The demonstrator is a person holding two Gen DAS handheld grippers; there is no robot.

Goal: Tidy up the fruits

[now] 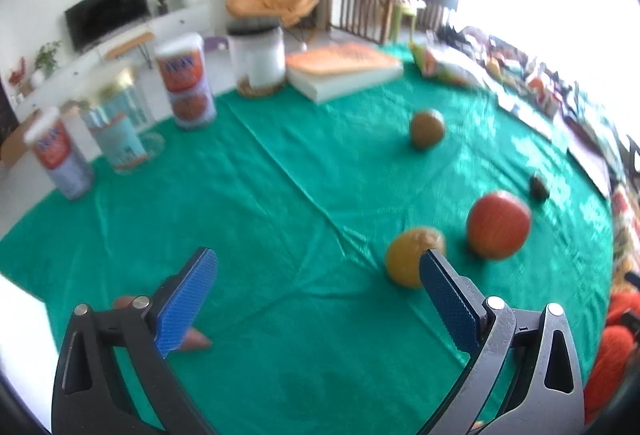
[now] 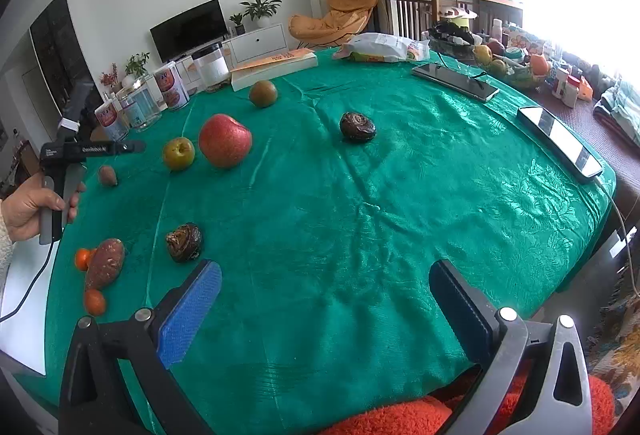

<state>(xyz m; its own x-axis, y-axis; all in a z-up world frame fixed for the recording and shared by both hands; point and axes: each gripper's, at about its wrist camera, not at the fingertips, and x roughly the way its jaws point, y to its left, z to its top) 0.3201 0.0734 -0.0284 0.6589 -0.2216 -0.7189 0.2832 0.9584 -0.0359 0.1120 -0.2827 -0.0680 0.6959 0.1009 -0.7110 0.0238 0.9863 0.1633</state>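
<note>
On the green tablecloth lie a red apple, a yellow-green fruit, a round brown fruit, two dark wrinkled fruits, a small brown fruit, a long brown one and two small orange ones. My right gripper is open over bare cloth near the front edge. A hand holds my left gripper at the table's left. In the left wrist view that gripper is open and holds nothing, with the yellow-green fruit just beyond its right finger and the red apple further right.
Several cans, a glass jar and a white canister stand at the far left edge beside a book. A snack bag, a phone, a tablet and a fruit basket line the far and right edges.
</note>
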